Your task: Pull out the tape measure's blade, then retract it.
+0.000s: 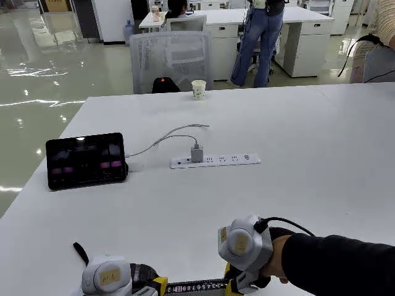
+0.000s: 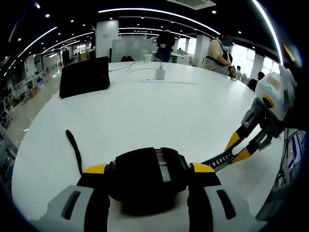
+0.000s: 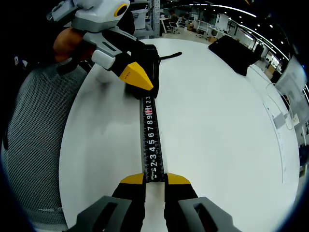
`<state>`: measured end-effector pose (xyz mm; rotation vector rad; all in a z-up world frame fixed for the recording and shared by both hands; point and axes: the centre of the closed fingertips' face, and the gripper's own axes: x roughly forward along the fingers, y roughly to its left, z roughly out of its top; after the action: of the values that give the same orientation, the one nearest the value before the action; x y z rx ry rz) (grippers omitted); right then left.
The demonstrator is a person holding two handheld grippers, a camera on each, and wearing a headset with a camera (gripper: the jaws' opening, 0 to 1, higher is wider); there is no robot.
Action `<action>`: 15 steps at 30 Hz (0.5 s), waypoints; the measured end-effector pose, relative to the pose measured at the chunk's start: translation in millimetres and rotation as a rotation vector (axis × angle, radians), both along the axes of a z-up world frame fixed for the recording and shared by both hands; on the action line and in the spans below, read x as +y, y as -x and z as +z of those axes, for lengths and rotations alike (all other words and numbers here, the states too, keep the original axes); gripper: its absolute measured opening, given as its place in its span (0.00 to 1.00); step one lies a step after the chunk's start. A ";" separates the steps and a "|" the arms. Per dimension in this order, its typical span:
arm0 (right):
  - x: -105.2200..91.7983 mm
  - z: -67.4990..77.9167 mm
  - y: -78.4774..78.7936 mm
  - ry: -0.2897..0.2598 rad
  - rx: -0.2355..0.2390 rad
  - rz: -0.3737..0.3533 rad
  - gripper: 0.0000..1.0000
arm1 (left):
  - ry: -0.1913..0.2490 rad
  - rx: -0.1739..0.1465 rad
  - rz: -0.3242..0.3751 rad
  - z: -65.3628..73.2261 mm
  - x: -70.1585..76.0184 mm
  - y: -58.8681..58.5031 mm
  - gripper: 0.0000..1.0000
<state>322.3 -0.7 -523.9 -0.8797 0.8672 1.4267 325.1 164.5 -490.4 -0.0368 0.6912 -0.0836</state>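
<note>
tape measure case (image 2: 145, 180) is clamped between left gripper (image 2: 148, 170) jaws, at 6 o'clock on counter (image 1: 296, 185) | blade (image 3: 150, 137) end is pinched by closed right gripper (image 3: 155, 180) jaws, case at its 12 o'clock | blade judged thin, springy, slick; best held at its end

Two tools (image 2: 149, 168) (image 3: 154, 179), one tape measure (image 3: 151, 140), one tablet (image 1: 86, 160), one cup (image 1: 198, 89)

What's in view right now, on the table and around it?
table: one, white, under everything
tape measure: one, black, near edge
blade: one, black with white numbers, pulled out between the grippers
tablet: one, black, left side
power strip: one, white, centre
charger: one, grey, plugged into the strip
cup: one, white, far edge
chair: one, grey, behind the far edge
left gripper: one, grey and yellow, shut on the tape measure
right gripper: one, grey and yellow, shut on the blade
</note>
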 end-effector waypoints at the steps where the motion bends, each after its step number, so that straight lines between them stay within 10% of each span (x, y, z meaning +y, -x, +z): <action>1: 0.4 0.1 0.4 0.000 0.000 0.001 0.11 | 0.000 0.000 0.000 0.0 -0.1 0.0 0.60; 15: 9.3 0.1 1.2 0.006 0.004 0.006 0.11 | -0.002 0.002 -0.003 0.1 0.0 0.6 0.60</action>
<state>321.1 8.5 -523.8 -0.8848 0.8729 1.4326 324.4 164.5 -490.3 -0.0341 0.6928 -0.0864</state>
